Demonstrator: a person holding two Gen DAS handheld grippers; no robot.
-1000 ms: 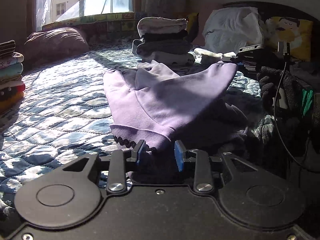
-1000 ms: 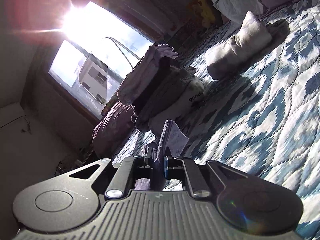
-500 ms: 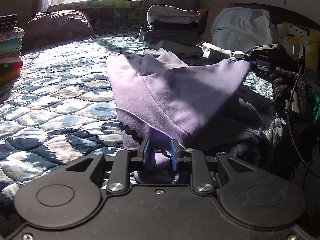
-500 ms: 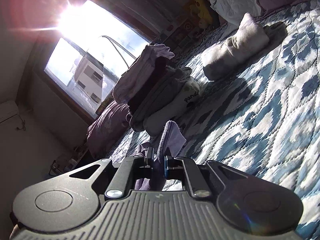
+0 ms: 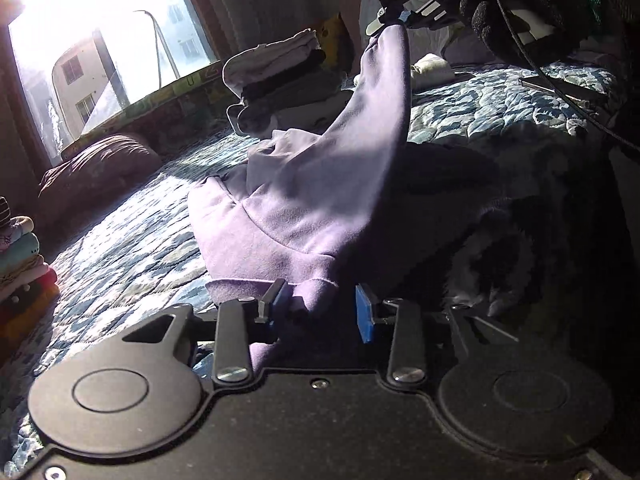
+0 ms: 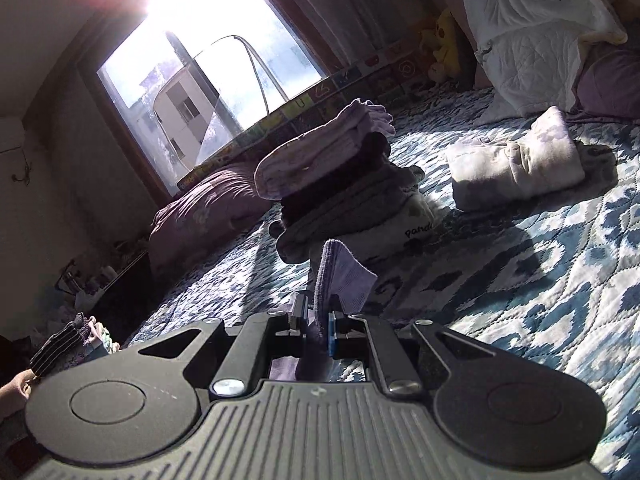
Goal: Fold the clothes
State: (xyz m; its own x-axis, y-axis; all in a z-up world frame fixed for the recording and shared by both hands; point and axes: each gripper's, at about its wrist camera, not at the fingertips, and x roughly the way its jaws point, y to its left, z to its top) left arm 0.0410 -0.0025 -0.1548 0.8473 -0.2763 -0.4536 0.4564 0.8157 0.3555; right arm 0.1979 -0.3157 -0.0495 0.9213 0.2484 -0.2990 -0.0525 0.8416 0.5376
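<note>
A purple garment (image 5: 320, 200) is lying partly spread on the blue patterned quilt (image 5: 120, 264) of a bed, and both grippers are at it. In the left wrist view, the left gripper (image 5: 322, 306) is sitting with its blue pads (image 5: 364, 312) spread apart, a bunched fold of the garment's hem lying loosely between them without being pinched. The same view is showing what the other camera cannot: the right gripper (image 5: 390, 26) is lifting a far corner of the garment high above the bed, so the cloth is stretching up in a taut peak, and a dark gloved hand (image 5: 504, 24) is holding that tool. In the right wrist view, the right gripper (image 6: 318, 322) is clenching a narrow strip of the purple cloth, which is sticking up between its closed fingers. This view is giving a clearer look at the stack of folded clothes (image 6: 340, 184) beyond the gripper, a folded pale garment (image 6: 516, 160) lying apart to the right, a white pillow (image 6: 532, 28) near the headboard, and the bright window (image 6: 208, 64). The left view alone is showing a second, colourful pile of clothes (image 5: 20, 264) at the left edge.
</note>
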